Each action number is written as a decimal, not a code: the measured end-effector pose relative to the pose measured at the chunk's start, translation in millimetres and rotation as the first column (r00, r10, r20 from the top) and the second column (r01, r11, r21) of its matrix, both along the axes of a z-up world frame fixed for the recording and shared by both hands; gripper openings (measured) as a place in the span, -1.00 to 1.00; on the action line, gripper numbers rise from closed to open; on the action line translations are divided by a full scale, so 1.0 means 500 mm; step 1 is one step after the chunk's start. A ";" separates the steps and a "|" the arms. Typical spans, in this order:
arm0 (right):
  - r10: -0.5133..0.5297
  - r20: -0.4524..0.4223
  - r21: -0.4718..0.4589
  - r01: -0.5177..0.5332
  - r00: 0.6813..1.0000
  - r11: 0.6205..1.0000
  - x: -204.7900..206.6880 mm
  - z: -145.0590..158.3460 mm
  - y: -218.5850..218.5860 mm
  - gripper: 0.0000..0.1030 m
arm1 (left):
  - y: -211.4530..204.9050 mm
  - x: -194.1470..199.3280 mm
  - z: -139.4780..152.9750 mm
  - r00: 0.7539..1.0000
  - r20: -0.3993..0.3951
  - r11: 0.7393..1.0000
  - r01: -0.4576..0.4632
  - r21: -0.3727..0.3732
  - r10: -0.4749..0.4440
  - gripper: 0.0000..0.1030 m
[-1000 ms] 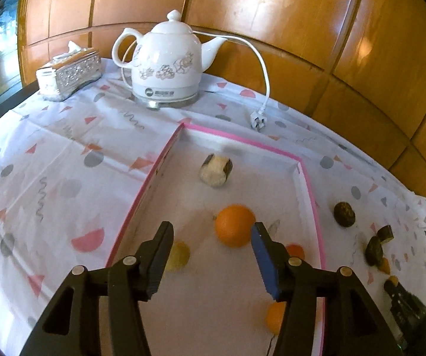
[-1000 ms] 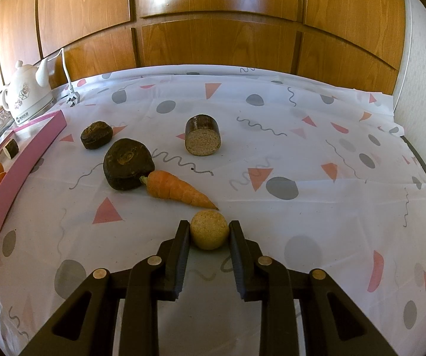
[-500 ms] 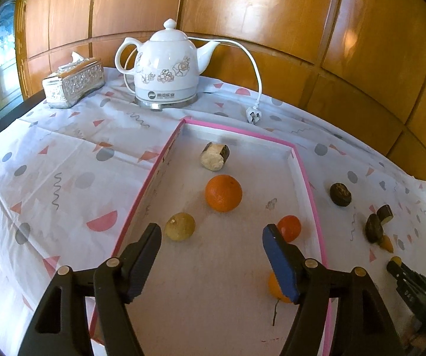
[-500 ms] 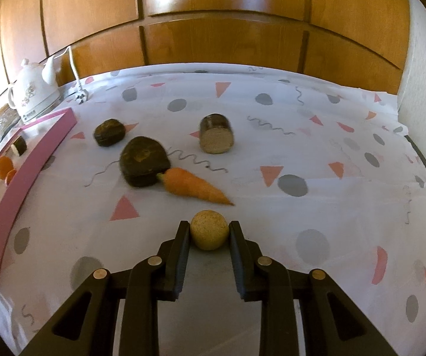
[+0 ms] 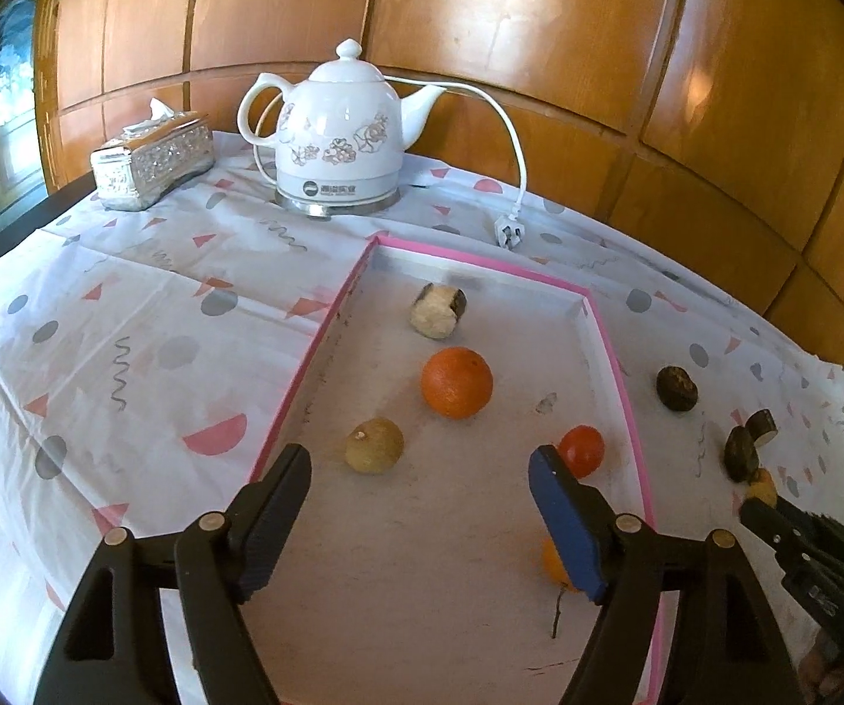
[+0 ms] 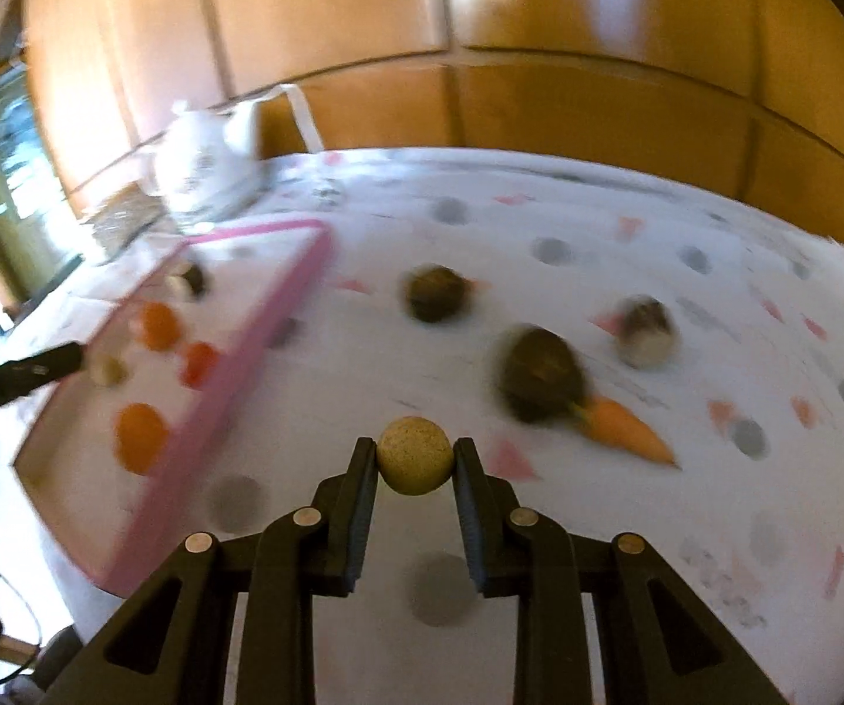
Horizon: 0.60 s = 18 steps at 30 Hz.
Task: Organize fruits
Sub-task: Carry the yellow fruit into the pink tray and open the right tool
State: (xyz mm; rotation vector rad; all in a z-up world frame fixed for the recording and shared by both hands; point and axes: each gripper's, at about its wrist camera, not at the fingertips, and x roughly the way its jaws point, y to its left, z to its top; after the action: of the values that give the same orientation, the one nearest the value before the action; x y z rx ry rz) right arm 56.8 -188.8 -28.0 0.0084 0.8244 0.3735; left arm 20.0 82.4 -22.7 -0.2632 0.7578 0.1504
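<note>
A pink-rimmed white tray (image 5: pixel 604 329) holds an orange (image 5: pixel 456 382), a yellowish fruit (image 5: pixel 373 445), a red fruit (image 5: pixel 581 450), a cut brown-and-white piece (image 5: pixel 438 310) and a partly hidden orange fruit (image 5: pixel 552 559). My left gripper (image 5: pixel 422 484) is open and empty above the tray's near end. My right gripper (image 6: pixel 414 461) is shut on a tan round fruit (image 6: pixel 414 455), held above the cloth right of the tray (image 6: pixel 257 352). On the cloth lie a carrot (image 6: pixel 621 429), two dark round fruits (image 6: pixel 542 373) (image 6: pixel 434 292) and a cut brown piece (image 6: pixel 645 332).
A white electric kettle (image 5: pixel 336 141) with its cord and plug (image 5: pixel 507 232) stands behind the tray. A silver tissue box (image 5: pixel 151 158) sits at the far left. Wood panelling backs the table. The right wrist view is motion-blurred.
My right gripper has lifted the tan fruit off the cloth and swung left toward the tray. My left gripper has drawn back from the orange and opened wider.
</note>
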 end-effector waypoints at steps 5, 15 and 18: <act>0.135 0.016 0.045 -0.136 0.991 0.990 0.008 0.035 0.098 -0.50 | 0.030 -0.006 0.003 0.999 0.009 0.999 -0.039 -0.001 0.039 0.50; 0.299 0.000 0.050 -0.299 0.954 0.953 0.039 0.032 0.266 -0.49 | 0.066 -0.015 0.000 0.997 0.005 0.997 -0.081 -0.004 0.081 0.50; 0.321 -0.022 0.051 -0.319 0.947 0.946 0.045 0.016 0.290 -0.47 | 0.062 -0.013 -0.003 0.997 -0.001 0.997 -0.075 0.000 0.075 0.50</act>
State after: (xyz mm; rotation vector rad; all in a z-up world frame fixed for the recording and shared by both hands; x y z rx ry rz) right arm 79.4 -43.9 -20.0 -0.0777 0.8479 0.7011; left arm 13.3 113.6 -24.2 -0.2914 0.7490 0.2213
